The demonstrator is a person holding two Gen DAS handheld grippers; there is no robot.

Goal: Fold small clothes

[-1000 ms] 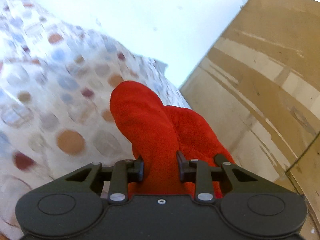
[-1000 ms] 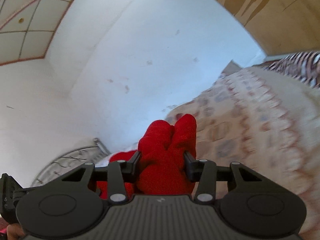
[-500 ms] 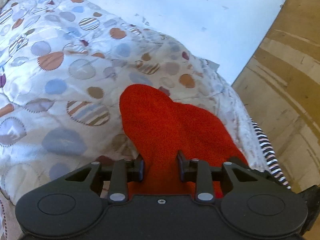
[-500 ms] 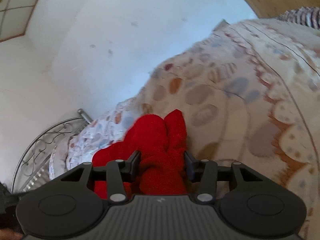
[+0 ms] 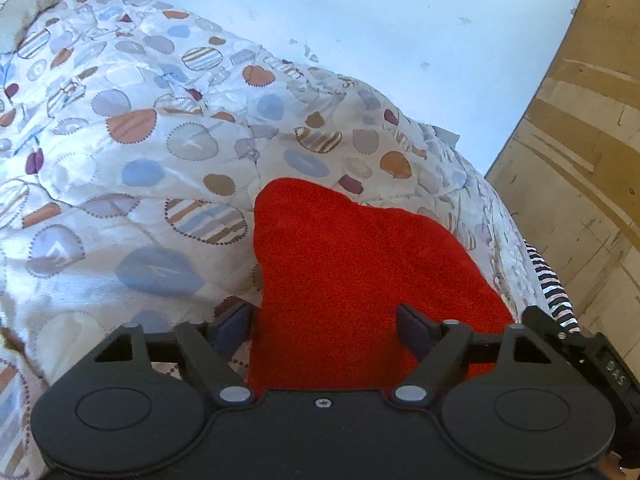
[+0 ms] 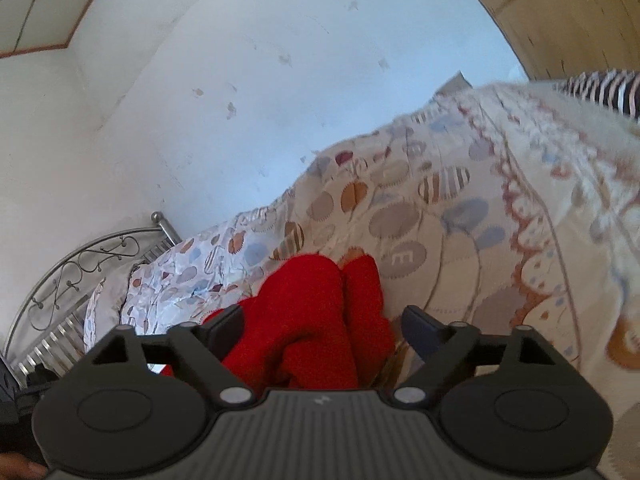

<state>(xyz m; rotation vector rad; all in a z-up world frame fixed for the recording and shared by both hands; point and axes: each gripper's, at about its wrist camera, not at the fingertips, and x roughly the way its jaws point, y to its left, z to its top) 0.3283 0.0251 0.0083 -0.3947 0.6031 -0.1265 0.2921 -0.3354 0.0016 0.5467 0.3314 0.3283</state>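
In my left wrist view the red garment (image 5: 352, 280) lies on the quilt (image 5: 140, 160), its long axis running away from me and leaning a little left, the rounded far end pointing toward the wall (image 5: 400, 40). My left gripper (image 5: 324, 328) has just been opening: its jaws stand spread wide with the near end of the garment between them. The left finger (image 5: 234, 326) sits right at the cloth's edge, the right finger (image 5: 414, 330) lies over the red, and neither pinches it. A striped cloth (image 5: 552, 292) shows at the quilt's right edge, by the wooden panel (image 5: 580, 160). In my right wrist view the garment (image 6: 312, 320) is bunched in two lobes, its length running away and slightly right across the quilt (image 6: 500, 240), which is blurred. My right gripper (image 6: 322, 332) has also just been opening: jaws wide apart, the cloth between them, the right finger (image 6: 420, 330) clear of it, the left finger (image 6: 224, 328) at its edge; whether that one touches I cannot tell. A metal bedhead (image 6: 80, 272) stands at left
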